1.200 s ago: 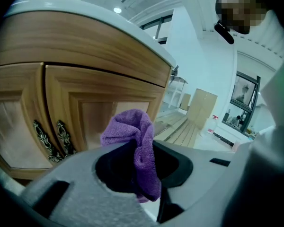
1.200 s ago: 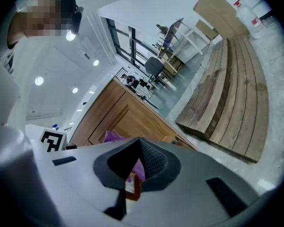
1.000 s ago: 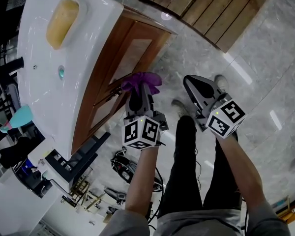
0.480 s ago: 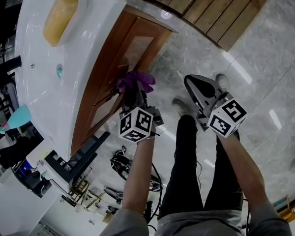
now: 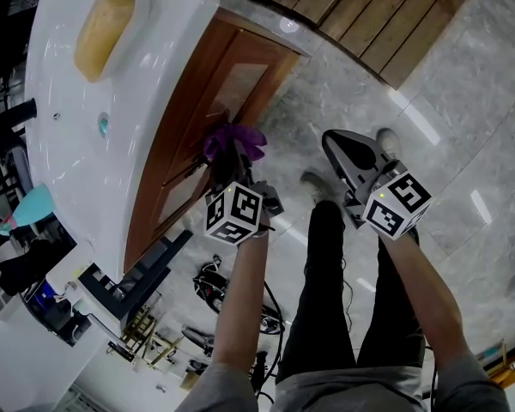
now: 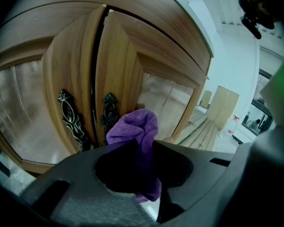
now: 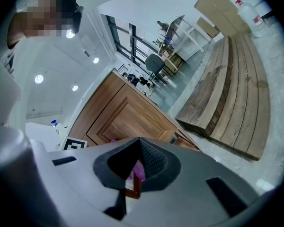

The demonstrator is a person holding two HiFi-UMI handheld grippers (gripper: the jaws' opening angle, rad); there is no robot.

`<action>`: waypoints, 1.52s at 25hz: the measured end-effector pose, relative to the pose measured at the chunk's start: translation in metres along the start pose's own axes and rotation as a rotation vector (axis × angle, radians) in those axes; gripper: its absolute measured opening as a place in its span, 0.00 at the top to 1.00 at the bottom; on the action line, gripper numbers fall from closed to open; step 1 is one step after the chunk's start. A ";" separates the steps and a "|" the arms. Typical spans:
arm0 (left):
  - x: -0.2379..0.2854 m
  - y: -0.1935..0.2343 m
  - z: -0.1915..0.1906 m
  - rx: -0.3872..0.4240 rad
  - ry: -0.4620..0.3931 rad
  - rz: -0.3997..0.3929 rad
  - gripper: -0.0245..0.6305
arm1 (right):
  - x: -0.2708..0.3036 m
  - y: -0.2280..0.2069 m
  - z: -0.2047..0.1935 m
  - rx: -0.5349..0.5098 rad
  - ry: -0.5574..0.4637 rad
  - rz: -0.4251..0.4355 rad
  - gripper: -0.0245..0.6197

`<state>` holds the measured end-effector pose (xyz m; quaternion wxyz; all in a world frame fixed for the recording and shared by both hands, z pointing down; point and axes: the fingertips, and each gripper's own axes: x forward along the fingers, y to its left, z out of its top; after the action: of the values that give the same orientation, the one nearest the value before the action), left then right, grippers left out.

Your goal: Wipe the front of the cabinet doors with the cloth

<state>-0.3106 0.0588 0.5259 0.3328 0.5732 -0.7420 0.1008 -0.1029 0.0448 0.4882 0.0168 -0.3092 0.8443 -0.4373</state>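
Cloth (image 5: pixel 233 142): purple, bunched into a wad, pinched at the tip of the left gripper (image 5: pixel 232 163); a loose tail hangs back between the fingers.
Where: held up at the front of the doors (image 6: pixel 116 65), close to the middle seam and just beside the right-hand one of two ornate handles (image 6: pixel 109 113). Contact with the wood cannot be told from either view.
Left gripper: fingers clenched on the cloth, with the wad bulging out past their tips.
Right gripper (image 5: pixel 342 154): fingers closed together with nothing between them; held well apart from the doors, above the floor (image 5: pixel 463 101).
Handling of cloth: soft, light and limp by the look of it. Likely to fold and trail when dragged rather than push flat. Fuzzy weave, so probably little risk of sliding out of a firm pinch.
Where to hold: through several layers near the middle of the bunch, leaving a thick pad proud of the tips so that cloth meets the wood, not hard fingers.
Doors: wooden frames with glossy inset panels, stiff and smooth. Probably easy gliding on the flats, with a snag risk at the handles and the raised mouldings.
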 end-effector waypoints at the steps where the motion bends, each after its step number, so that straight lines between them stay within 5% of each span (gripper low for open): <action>1: 0.000 0.000 0.000 0.000 -0.001 0.001 0.84 | 0.000 -0.001 0.000 0.002 -0.001 -0.002 0.95; 38: 0.021 -0.021 0.010 -0.010 0.014 0.004 0.84 | -0.003 -0.023 0.019 0.020 -0.020 -0.031 0.95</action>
<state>-0.2974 0.0308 0.5263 0.3405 0.5693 -0.7414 0.1017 -0.0828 0.0227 0.4926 0.0217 -0.3262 0.8349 -0.4428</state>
